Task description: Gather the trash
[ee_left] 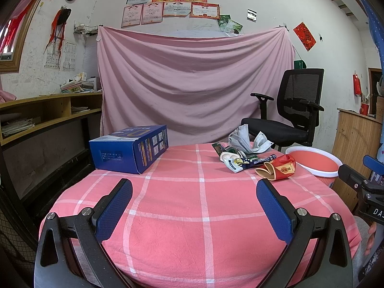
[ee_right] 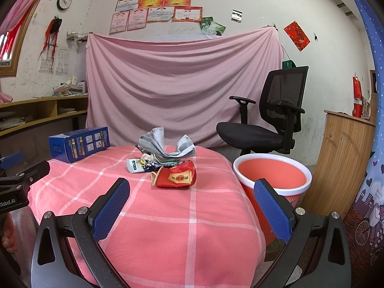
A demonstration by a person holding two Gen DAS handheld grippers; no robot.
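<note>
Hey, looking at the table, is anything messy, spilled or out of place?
Yes. A small heap of litter sits at the far right of the checked tablecloth: a crushed red packet, a crumpled grey face mask and a flattened wrapper. The red bin beside the table looks empty. The blue box is intact.

Left gripper (ee_left: 194,190): jaws spread wide, nothing between the blue pads (ee_left: 115,210); held level, pointing forward; right gripper (ee_right: 192,190): jaws likewise wide apart, empty, level; each gripper shows at the edge of the other's view; a hand (ee_right: 8,236), probably the left, partly visible at the frame edge.
</note>
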